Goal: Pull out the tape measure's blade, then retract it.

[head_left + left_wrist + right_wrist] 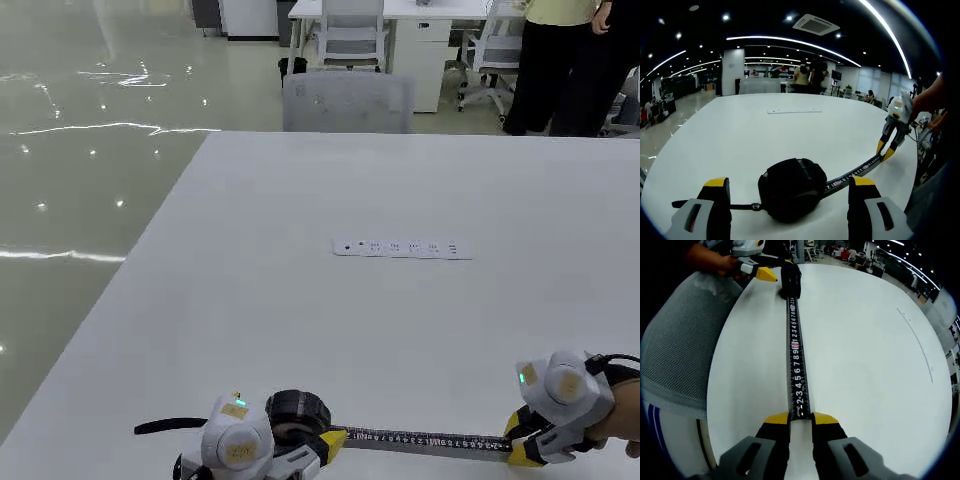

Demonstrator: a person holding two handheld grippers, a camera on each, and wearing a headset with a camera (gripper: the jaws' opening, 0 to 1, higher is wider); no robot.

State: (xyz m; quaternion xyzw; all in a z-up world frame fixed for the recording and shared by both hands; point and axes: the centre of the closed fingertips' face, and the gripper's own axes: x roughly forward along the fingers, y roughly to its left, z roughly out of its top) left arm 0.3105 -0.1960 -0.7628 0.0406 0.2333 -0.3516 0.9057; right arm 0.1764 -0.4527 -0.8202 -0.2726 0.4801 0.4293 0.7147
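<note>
My right hand-held gripper pinches the blade tip. The blade runs straight ahead to the tape measure case, which sits between my left hand-held gripper's spread jaws. I'd pull level along the bench, with the case braced first.

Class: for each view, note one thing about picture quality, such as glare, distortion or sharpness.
Head view: light glares in streaks on the glossy floor. Left gripper view: the fisheye bows the ceiling light strips. Right gripper view: numerals on the blade are sharp, and the table edge curves.
</note>
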